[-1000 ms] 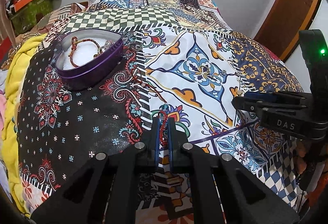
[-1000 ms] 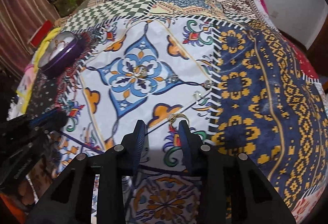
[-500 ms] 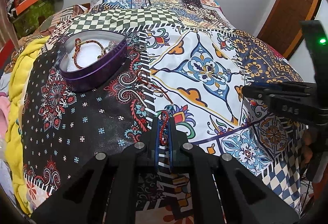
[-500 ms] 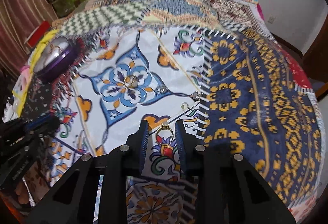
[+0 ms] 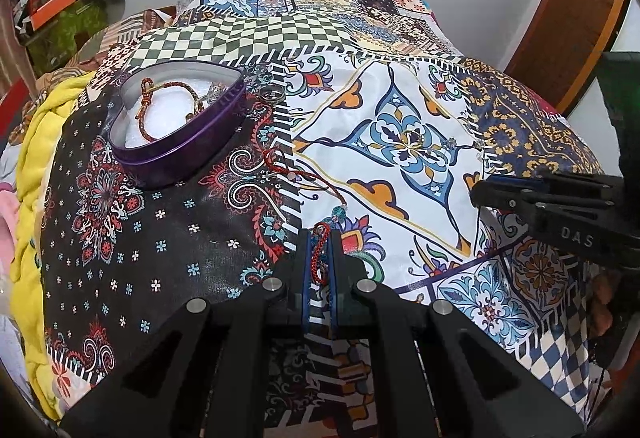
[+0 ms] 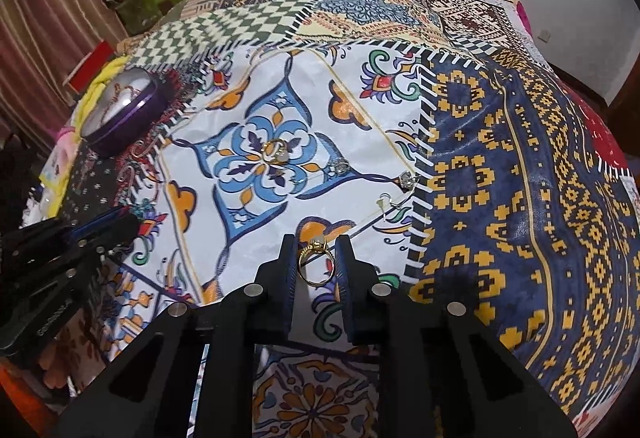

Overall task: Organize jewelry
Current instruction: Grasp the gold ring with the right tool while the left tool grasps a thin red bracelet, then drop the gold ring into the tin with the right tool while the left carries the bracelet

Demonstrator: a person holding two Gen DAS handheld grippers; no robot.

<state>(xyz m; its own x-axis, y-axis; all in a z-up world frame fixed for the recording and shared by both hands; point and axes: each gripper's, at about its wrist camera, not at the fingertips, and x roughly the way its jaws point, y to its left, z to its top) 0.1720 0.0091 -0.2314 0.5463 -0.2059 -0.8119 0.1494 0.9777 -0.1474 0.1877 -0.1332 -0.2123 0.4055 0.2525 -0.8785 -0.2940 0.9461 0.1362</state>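
Jewelry is gripped on both sides. A red cord (image 5: 318,258) is pinched between the nearly closed fingers of the left gripper (image 5: 319,238); its free length trails away over the quilt (image 5: 160,238), past a teal bead (image 5: 339,211), toward the tin (image 5: 176,153). A gold ring (image 6: 316,264) with a pale stone is clamped upright between the fingers of the right gripper (image 6: 317,248), the band spanning the narrow gap and the stone turned toward the fingertips.

Just beyond the right gripper, an earring hook (image 6: 386,202) is seen lying on the white patch near the striped seam. Two small sparkling pieces (image 6: 341,167) (image 6: 406,179) are found farther out along the blue motif's line, and a second gold ring (image 6: 275,150) is set at the centre of the blue flower.

In the left view, the heart-shaped purple tin is placed open on the dark floral patch, well beyond the left gripper. A brown cord bracelet (image 5: 160,97) is laid inside on a white lining, with some silvery pieces by the far wall that cannot be made out. A dark ring (image 5: 272,93) is seen on the quilt just beside the tin's right wall.

The right gripper (image 5: 520,193) is seen at the right edge of the left view, and the left gripper (image 6: 100,226) at the left edge of the right view.
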